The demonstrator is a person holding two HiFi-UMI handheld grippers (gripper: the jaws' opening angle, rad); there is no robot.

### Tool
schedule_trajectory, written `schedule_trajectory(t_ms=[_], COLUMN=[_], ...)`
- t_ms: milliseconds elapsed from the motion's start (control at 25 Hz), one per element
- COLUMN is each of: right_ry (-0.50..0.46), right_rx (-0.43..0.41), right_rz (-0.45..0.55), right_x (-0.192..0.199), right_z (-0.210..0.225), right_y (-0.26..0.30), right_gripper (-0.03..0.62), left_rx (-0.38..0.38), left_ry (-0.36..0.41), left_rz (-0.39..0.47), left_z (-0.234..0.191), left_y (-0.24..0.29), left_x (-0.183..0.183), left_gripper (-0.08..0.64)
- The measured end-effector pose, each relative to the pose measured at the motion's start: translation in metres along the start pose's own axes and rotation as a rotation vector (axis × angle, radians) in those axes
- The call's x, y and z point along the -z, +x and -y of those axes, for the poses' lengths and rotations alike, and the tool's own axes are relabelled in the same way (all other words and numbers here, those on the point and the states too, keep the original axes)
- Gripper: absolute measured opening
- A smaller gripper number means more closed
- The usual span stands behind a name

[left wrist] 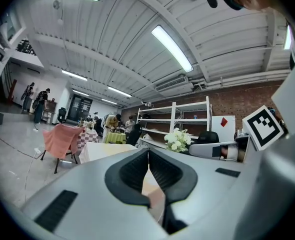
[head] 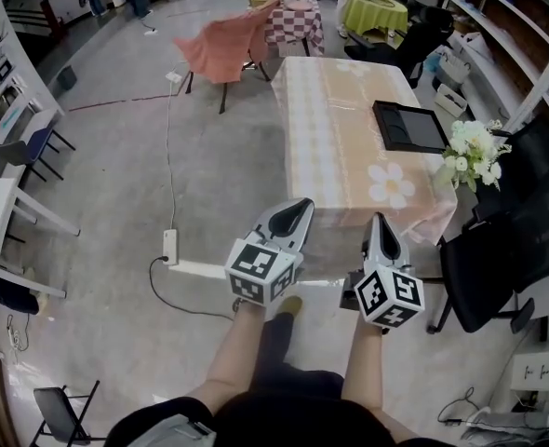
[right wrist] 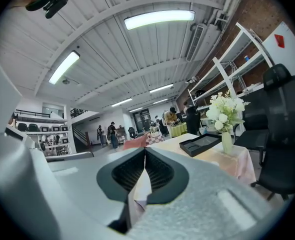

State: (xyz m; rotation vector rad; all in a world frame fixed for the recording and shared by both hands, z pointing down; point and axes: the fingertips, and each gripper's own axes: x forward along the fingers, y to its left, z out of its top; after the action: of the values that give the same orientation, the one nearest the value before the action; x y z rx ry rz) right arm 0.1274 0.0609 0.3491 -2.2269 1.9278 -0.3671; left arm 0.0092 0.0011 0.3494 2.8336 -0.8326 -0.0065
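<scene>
Your left gripper (head: pixel 298 206) and right gripper (head: pixel 380 220) both have their jaws pressed together, holding nothing. The table (head: pixel 330 128) sits just ahead of them, flowers (head: pixel 473 152) to their right.

Long ceiling lights (right wrist: pixel 159 16) make the room bright and even, with only soft shadows on the floor (head: pixel 219 166), while both gripper views bend round into dark corners, and the left gripper (left wrist: pixel 148 156) and right gripper (right wrist: pixel 145 153) look blurry up close.
</scene>
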Motion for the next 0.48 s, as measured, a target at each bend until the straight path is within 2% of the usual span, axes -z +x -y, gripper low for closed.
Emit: schedule_trajectory(t_ms=[480], right_ry=[-0.024], right_rx=[-0.012], right_rz=[-0.035], right_x=[-0.005], right_z=[0.015], right_y=[0.080], right_gripper=[0.005], left_rx=[0.042], left_ry=[0.022], left_rz=[-0.018], left_z=[-0.032], left_y=[0.075], left_x=[-0.014], left_gripper=[0.015])
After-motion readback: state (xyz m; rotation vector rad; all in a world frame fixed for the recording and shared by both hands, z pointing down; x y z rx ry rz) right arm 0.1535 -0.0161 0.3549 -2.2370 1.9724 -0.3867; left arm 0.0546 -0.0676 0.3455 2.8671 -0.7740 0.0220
